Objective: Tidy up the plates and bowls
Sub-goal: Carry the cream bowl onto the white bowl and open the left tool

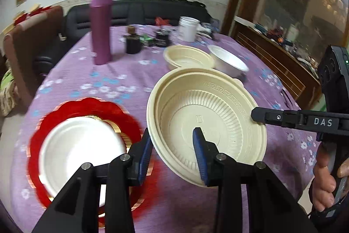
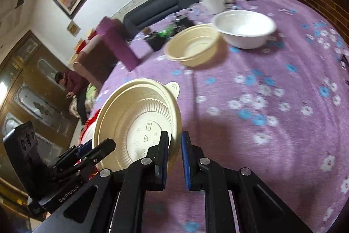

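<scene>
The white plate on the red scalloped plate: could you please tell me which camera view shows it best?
The left wrist view shows it best: the white plate lies face-up on the red plate, nearly whole, though blurred and partly behind the left gripper's fingers. The right wrist view shows only a sliver of it beside the lifted beige plate.

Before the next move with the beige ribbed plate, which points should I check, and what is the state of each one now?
1. Right hand-held gripper shut on the rim of the beige ribbed plastic plate: ok.
2. Left hand-held gripper clear of that plate: not ok; its jaws stand apart around the rim.
3. Plate level: not ok, tilted.
4. Top of the white round plate on the red scalloped plate free: ok.
5. Tall purple bottle apart from the held plate: ok.
</scene>
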{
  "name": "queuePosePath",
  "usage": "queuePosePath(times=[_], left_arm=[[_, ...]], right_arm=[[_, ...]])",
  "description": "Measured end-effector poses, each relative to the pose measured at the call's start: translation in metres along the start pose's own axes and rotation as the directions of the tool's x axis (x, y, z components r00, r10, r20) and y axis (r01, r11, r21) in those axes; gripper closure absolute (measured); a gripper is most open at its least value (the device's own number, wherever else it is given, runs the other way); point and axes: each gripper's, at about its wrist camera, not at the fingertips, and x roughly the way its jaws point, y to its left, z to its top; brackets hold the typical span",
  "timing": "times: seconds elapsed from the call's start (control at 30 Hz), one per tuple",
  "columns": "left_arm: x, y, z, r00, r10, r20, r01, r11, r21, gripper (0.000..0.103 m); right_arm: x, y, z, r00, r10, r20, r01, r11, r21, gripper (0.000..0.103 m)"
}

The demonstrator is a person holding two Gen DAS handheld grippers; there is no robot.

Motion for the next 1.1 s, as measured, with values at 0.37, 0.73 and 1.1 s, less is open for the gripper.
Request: queuePosePath(times=[0.37,0.73,1.1], left_arm=[[-0.048,0.084,-0.014,0.990,0.138,0.035,-0.132,0.983,-0.131,0.064],[-0.045,0.137,-0.034,0.983,0.183,-0.015,-0.181,0.953,-0.243,0.064],[-0.033,0.145,-0.040,0.984,0.176,-0.040,-0.181,0.947,-0.264,0.062]], right_arm=[[0.055,0.083,0.004,0.980,0.145,-0.134,-0.152,0.988,-0.037,0.090],[0.116,0.120,-0.009,0.948,0.165,-0.270,-0.180,0.983,-0.031,0.090],[0.140,0.125,-0.013,0.948,0.128,-0.292,-0.152,0.986,-0.062,0.087]])
